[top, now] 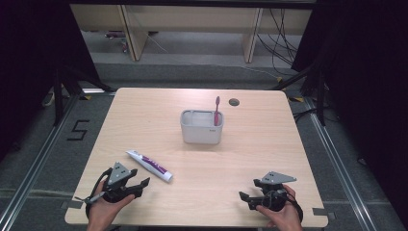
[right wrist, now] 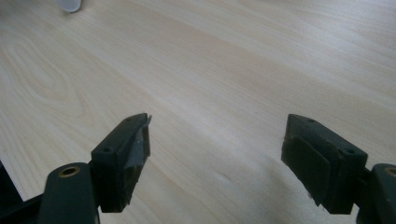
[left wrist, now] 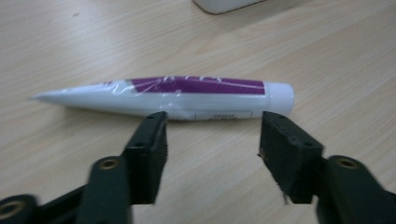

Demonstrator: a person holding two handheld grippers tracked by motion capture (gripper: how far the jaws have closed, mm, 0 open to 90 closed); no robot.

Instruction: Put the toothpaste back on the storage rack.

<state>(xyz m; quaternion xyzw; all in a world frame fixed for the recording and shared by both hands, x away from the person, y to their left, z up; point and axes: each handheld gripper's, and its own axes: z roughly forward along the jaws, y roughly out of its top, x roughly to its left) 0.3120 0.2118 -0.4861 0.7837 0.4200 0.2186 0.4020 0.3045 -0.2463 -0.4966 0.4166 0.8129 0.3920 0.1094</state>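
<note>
A white and purple toothpaste tube (top: 149, 165) lies flat on the wooden table (top: 260, 144), front left, cap toward the middle. My left gripper (top: 138, 181) rests just in front of it, open; in the left gripper view the tube (left wrist: 177, 95) lies crosswise just beyond the open jaws of that gripper (left wrist: 212, 133), untouched. A grey-white holder (top: 202, 127) stands at the table's centre with a pink toothbrush (top: 217, 109) upright in its right end. My right gripper (top: 248, 190) sits open at the front right, and between its fingertips (right wrist: 217, 135) is bare wood.
A small round cable hole (top: 234, 102) sits behind the holder. A corner of the holder (left wrist: 224, 4) shows at the top of the left gripper view. Beyond the table are floor rails, cables and wooden furniture legs (top: 132, 33).
</note>
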